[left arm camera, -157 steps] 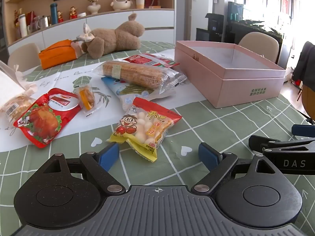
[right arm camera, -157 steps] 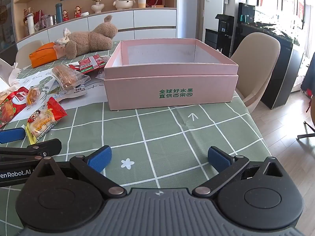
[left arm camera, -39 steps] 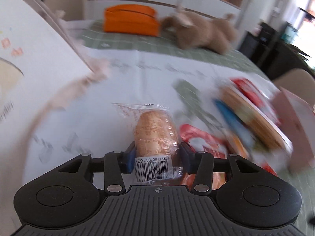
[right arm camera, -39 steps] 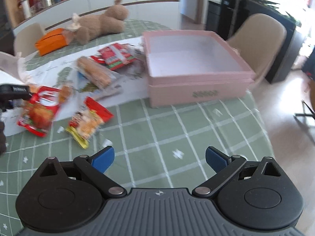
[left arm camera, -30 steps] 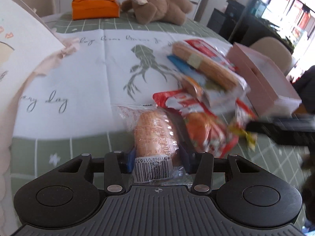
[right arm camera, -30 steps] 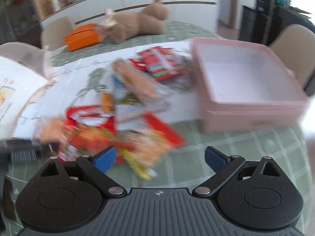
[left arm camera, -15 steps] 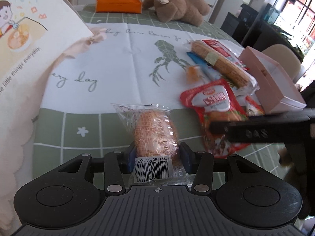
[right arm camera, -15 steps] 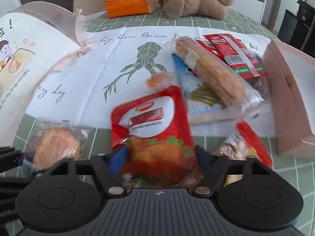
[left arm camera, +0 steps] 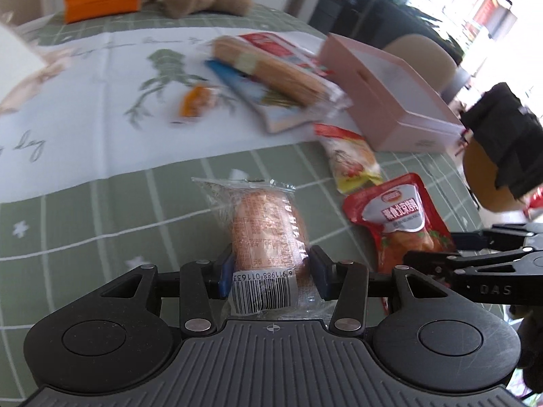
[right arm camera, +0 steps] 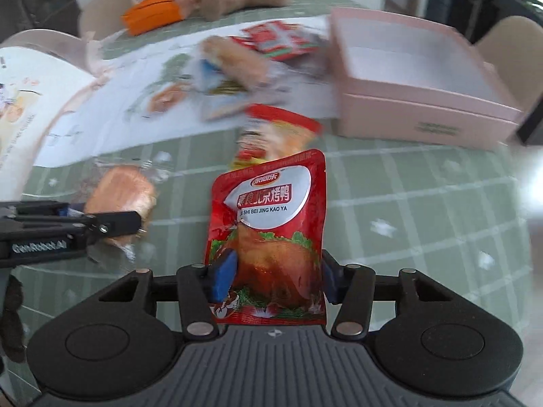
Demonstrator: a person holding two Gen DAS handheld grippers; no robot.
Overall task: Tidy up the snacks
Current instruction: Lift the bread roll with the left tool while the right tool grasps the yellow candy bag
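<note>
While our left tongs (left arm camera: 270,273) pinch the soft bread pack (left arm camera: 268,234), our right tongs (right arm camera: 275,278) have just been closing on the slick red pouch (right arm camera: 271,234) — light, floppy, best gripped low.

Your left gripper (left arm camera: 270,273): matte black speckled body, ribbed grey centre plate, two round black discs, silver pivot screws, blue fingertip pads (left arm camera: 225,273). Your right gripper (right arm camera: 274,279): identical build; its side reads "DAS", the left's "GenRobot.AI".

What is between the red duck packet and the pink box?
The right wrist view shows a red and yellow snack bag between the red duck packet and the pink box.
</note>
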